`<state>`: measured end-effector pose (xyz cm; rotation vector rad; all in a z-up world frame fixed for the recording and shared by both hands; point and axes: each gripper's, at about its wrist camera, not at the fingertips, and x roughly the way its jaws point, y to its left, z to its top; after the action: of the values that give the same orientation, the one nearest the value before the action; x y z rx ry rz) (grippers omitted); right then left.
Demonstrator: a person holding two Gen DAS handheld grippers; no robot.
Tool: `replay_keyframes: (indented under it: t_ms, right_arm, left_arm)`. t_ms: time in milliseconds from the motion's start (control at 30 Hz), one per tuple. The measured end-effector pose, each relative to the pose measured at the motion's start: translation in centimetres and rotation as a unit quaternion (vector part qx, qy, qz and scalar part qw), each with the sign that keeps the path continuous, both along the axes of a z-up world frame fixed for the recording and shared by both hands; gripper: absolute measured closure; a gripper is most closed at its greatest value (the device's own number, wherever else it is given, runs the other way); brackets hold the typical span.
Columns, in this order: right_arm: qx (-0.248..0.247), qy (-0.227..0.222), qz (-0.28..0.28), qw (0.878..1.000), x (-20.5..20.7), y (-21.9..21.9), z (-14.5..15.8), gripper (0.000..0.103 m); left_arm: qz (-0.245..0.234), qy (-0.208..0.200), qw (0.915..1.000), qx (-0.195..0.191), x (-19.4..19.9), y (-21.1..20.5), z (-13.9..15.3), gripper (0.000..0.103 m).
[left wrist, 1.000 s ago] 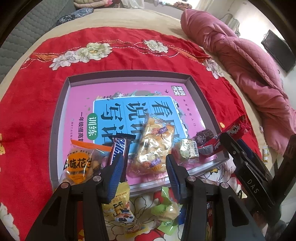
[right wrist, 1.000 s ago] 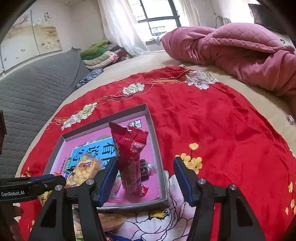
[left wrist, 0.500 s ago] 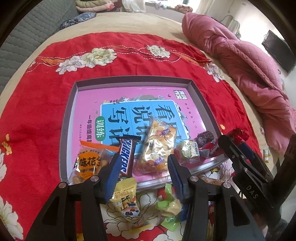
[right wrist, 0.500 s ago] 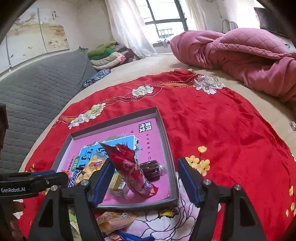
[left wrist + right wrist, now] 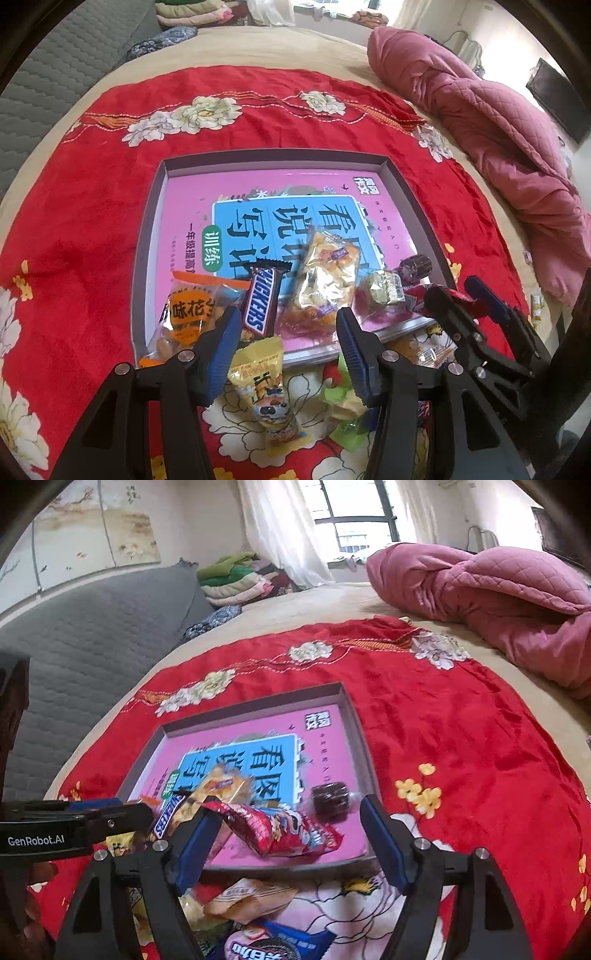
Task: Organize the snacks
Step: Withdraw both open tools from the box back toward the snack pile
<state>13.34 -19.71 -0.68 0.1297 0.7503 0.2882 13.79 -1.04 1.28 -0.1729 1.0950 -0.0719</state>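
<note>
Tray [image 5: 147, 236]: I am seeing it sitting on the red flowered cloth [image 5: 74, 229] spread over the bed, its floor showing a pink and blue printed sheet.

Inside the tray, along its near edge as the left wrist view shows it: an orange peanut packet [image 5: 188, 314], a Snickers bar [image 5: 262, 299], a clear packet of yellow crackers [image 5: 327, 273], a small gold-wrapped sweet [image 5: 382, 290], and a dark brown wrapped sweet [image 5: 415, 266].

Red snack packet [image 5: 280, 830]: I am seeing it lying on its side in the tray's near corner, between the right gripper's fingers but free of both pads.

Right gripper [image 5: 291, 838]: its jaws are opening, spread wide, gripping nothing.

Left gripper [image 5: 284, 339]: I am holding it over the tray's near rim; its jaws are opening, parted, pinching nothing.

Outside the tray, on the cloth: a yellow cartoon packet [image 5: 264, 384] and a green wrapper [image 5: 343, 402] under the left gripper, a tan packet [image 5: 255, 899] and a blue Oreo packet [image 5: 273, 941] under the right.
</note>
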Motion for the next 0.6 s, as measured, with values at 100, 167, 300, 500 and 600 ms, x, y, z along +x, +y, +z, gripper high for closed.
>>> replay_keyframes:
  t_ms: [100,167,300,500,600]
  right_arm:
    - [-0.007,0.005,0.008,1.000,0.1,0.8,-0.4,0.027]
    - [-0.015,0.008,0.011,1.000,0.3,1.5,-0.6,0.027]
    - [-0.007,0.025,0.020,0.999,0.8,2.6,-1.3,0.027]
    - [-0.011,0.021,0.019,1.000,0.4,3.1,-1.3,0.027]
    - [-0.010,0.010,0.011,1.000,0.2,2.8,-0.6,0.025]
  left_arm:
    - [0.002,0.001,1.0000,0.000,-0.2,0.3,-0.1,0.047]
    - [0.004,0.002,1.0000,0.000,-0.3,0.5,-0.2,0.047]
    - [0.007,0.001,1.0000,0.001,-0.5,0.8,-0.2,0.047]
    - [0.011,-0.004,0.9999,0.000,-0.8,1.1,0.1,0.047]
    - [0.012,-0.006,0.9999,0.001,-1.0,1.3,0.2,0.047]
